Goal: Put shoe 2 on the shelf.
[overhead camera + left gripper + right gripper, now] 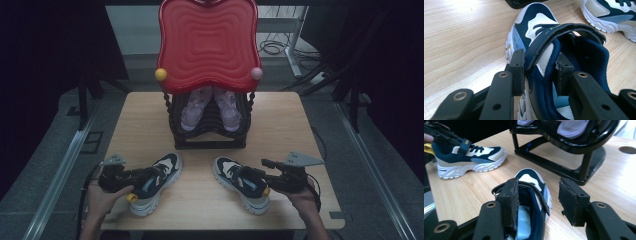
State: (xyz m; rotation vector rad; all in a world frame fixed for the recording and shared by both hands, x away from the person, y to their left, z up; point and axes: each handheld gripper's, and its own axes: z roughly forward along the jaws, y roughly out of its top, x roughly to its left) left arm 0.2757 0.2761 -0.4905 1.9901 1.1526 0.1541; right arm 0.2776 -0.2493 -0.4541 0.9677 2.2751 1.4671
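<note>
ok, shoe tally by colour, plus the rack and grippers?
Navy and white sneakers: 2, left one, right one
Lilac shoes on the rack: 2, at and
Black rack with red top: 1
Grippers: 2, left gripper, right gripper
Total: 7

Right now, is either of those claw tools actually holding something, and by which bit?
The left gripper clamps the left sneaker by its collar side; the right gripper is open.

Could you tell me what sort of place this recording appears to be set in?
Probably a lab or studio recording bay, not a home: a small wooden table stands among dark curtains, with metal floor rails alongside and loose cables behind the shoe rack.
</note>
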